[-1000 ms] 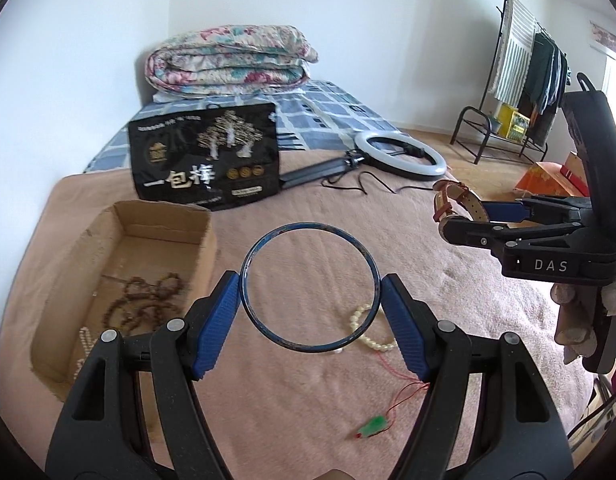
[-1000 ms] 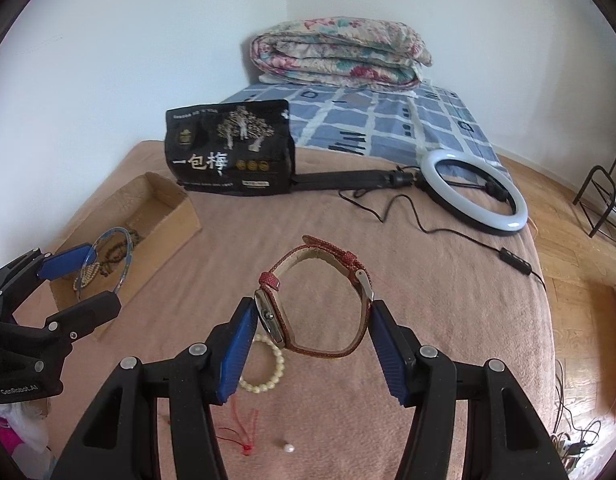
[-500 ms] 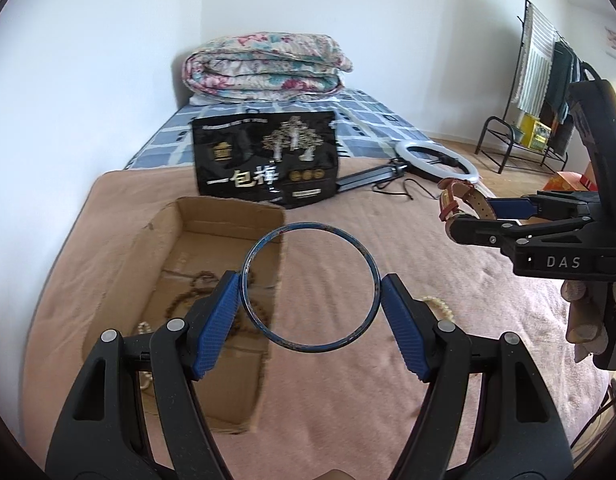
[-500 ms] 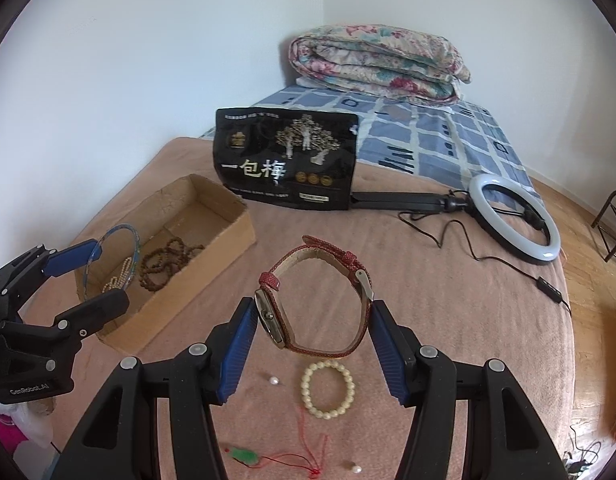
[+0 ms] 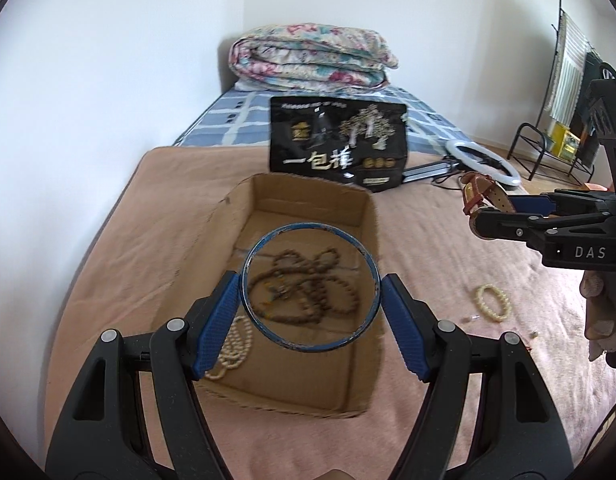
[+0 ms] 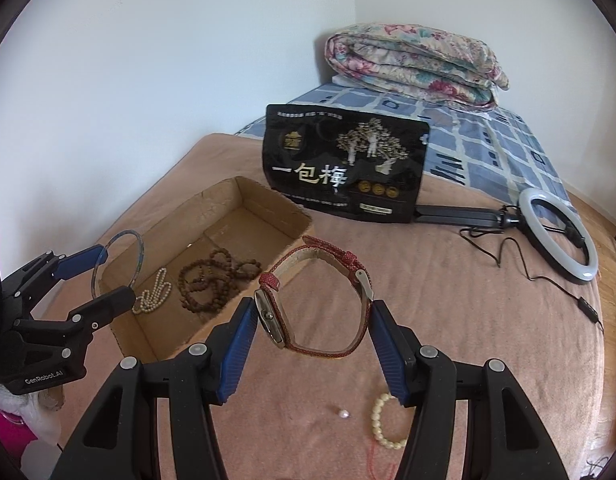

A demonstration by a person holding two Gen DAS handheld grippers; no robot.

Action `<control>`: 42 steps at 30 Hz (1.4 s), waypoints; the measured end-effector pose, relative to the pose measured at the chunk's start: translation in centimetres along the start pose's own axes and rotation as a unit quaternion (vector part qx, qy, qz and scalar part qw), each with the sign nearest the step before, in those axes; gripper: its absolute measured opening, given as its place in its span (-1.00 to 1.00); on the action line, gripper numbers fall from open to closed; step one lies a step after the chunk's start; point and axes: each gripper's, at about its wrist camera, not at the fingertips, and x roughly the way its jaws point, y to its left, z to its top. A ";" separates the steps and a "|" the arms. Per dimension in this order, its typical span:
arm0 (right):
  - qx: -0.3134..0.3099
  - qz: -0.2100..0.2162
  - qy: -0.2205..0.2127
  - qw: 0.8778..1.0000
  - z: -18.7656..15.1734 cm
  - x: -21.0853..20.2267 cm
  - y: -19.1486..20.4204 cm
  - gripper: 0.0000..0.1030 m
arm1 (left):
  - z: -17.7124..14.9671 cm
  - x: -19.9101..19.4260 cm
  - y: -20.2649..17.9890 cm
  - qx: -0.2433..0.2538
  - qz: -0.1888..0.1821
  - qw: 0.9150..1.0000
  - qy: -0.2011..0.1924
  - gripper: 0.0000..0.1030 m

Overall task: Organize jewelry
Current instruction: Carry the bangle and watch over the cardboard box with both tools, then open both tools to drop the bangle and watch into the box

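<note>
Left tool (image 5: 311,309) is clamped on the thin blue metal bangle (image 5: 310,286), hovering right over the open cardboard box (image 5: 308,196) with the brown beads in it. Right tool (image 6: 312,322) is clamped on the red-strap wristwatch (image 6: 314,298), just short of the box. I reckon next up is lowering both in and letting go.
</note>
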 end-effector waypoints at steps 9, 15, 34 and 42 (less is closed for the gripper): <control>-0.009 0.018 0.014 1.000 0.7 3.1 2.9 0.15 | -1.4 1.3 2.6 -0.022 0.011 1.000 0.019 0.43; -0.015 0.026 0.023 0.999 0.9 5.1 4.6 0.15 | -2.0 1.8 3.5 -0.030 0.012 0.999 0.026 0.43; -0.028 0.042 0.033 0.998 1.7 7.7 7.7 0.17 | -2.1 2.1 3.8 -0.026 0.008 0.999 0.025 0.43; -0.009 0.032 0.000 0.999 2.2 6.6 7.3 0.86 | -2.0 2.0 3.5 -0.030 0.009 0.999 0.026 0.61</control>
